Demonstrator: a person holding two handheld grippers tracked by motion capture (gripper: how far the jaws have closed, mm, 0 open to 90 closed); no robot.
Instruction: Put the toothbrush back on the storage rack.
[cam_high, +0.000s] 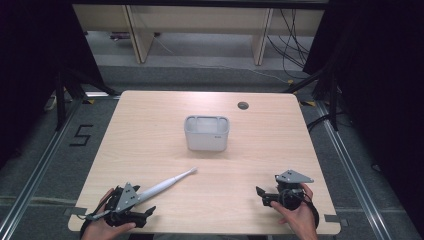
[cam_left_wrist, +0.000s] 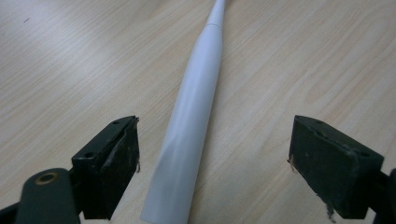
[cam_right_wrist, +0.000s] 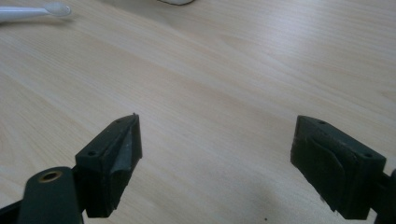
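A white electric toothbrush (cam_high: 167, 183) lies flat on the wooden table, its head pointing toward the table's middle. My left gripper (cam_high: 137, 200) sits at the near left corner. In the left gripper view the toothbrush handle (cam_left_wrist: 196, 107) lies between the jaws of the left gripper (cam_left_wrist: 215, 158), which stand wide apart; neither jaw touches it. My right gripper (cam_high: 266, 192) rests at the near right, held by a hand. Its own view shows the right gripper (cam_right_wrist: 217, 158) open over bare wood, with the toothbrush's head (cam_right_wrist: 56, 9) far off at the upper left.
A white rectangular container (cam_high: 206, 133) stands upright at the middle of the table (cam_high: 150, 130). A round cable hole (cam_high: 243, 105) sits near the far edge. Table legs and cables lie on the floor beyond.
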